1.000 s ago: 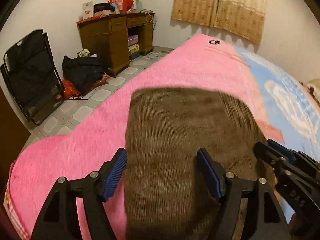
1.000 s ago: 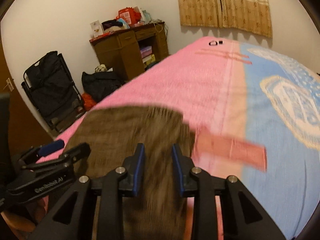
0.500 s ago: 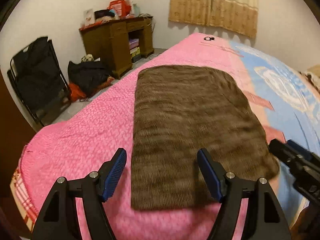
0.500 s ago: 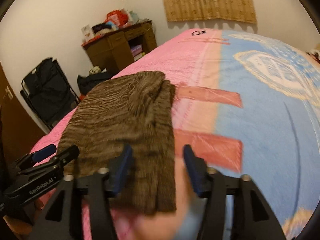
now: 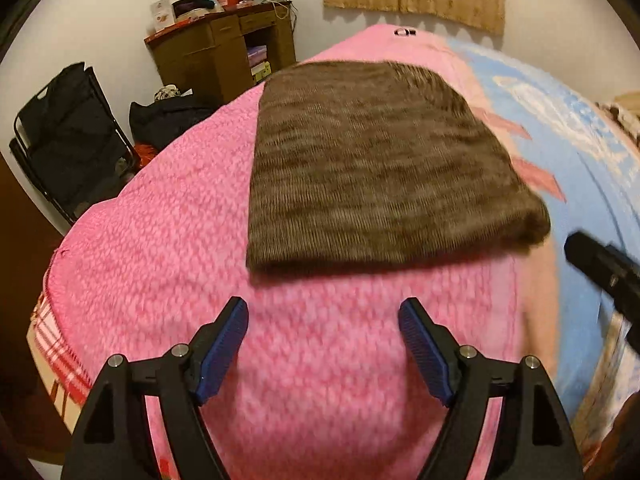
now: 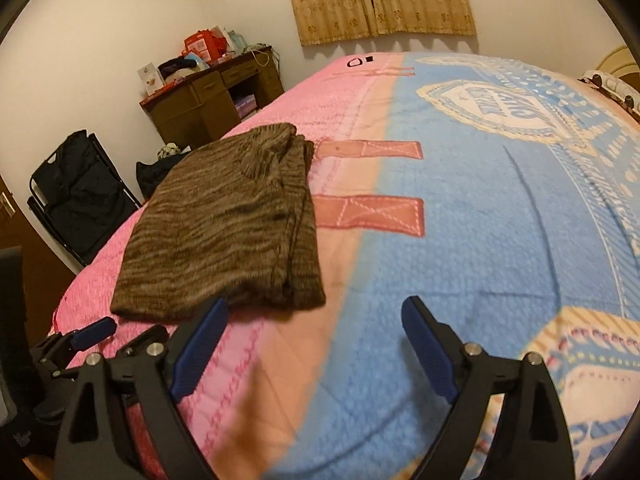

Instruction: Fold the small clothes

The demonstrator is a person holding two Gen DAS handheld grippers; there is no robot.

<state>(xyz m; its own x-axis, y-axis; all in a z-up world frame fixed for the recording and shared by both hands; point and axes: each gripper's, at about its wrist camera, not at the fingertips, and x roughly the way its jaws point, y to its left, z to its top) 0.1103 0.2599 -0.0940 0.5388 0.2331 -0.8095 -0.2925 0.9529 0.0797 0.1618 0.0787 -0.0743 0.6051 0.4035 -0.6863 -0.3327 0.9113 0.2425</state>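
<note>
Both claws now stand wide and empty: the left claw (image 5: 322, 344) has drawn back off the brown knit garment (image 5: 372, 168), and the right claw (image 6: 316, 344), pinched narrow on it a second ago, has let go. That release suggests this fold is finished. Beyond them the garment lies as a neat layered rectangle on the bed (image 6: 500, 240), over its pink side.
</note>
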